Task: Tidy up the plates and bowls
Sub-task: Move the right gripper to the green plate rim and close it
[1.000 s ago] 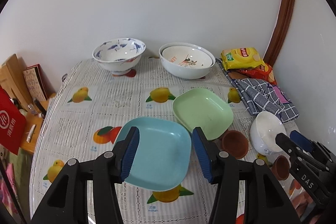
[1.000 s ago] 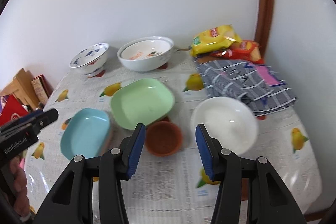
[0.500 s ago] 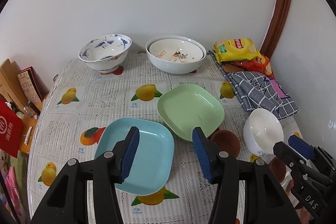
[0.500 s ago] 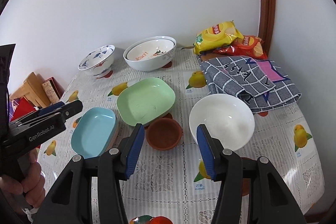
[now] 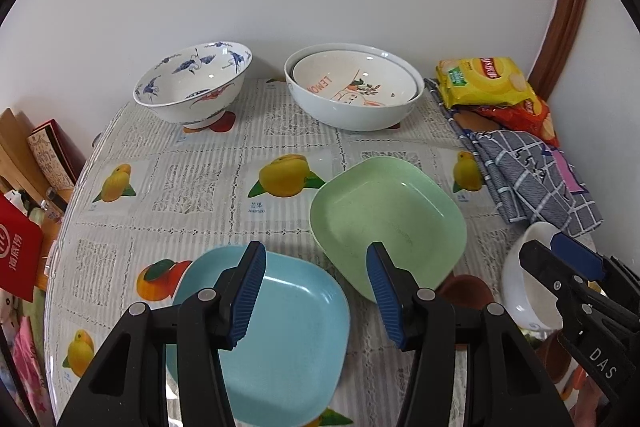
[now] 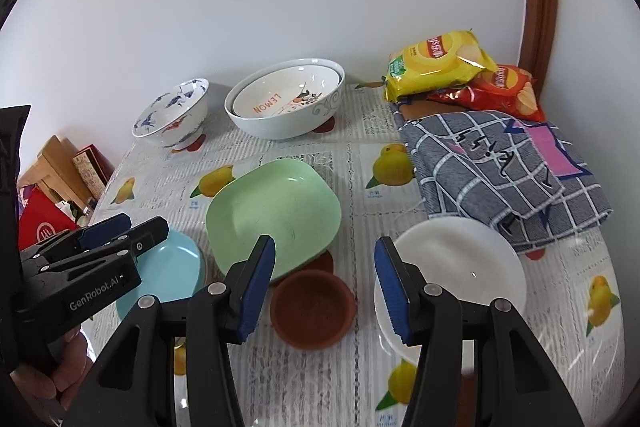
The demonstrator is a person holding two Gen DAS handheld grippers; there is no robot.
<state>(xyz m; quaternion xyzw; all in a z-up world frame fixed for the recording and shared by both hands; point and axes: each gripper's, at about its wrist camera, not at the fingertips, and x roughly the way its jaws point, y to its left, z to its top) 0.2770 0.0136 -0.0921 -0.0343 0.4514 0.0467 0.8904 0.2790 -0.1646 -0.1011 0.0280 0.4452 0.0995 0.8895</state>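
Note:
A blue square plate (image 5: pixel 280 331) lies at the table's front, with a green square plate (image 5: pixel 388 223) behind it to the right. My left gripper (image 5: pixel 316 291) is open and empty above the blue plate's right edge. My right gripper (image 6: pixel 324 283) is open and empty above a brown saucer (image 6: pixel 314 309), with a white bowl (image 6: pixel 456 267) to its right. The green plate (image 6: pixel 272 215) overlaps another brown saucer. A blue-patterned bowl (image 5: pixel 192 87) and two nested white bowls (image 5: pixel 354 91) stand at the back.
Yellow and red chip bags (image 6: pixel 436 65) and a grey checked cloth (image 6: pixel 500 171) lie at the back right. Boxes and a red bag (image 5: pixel 20 255) stand off the table's left edge. The wall runs right behind the bowls.
Both grippers have moved a little forward and lower over the table. Both stay open and empty. No dish has moved.

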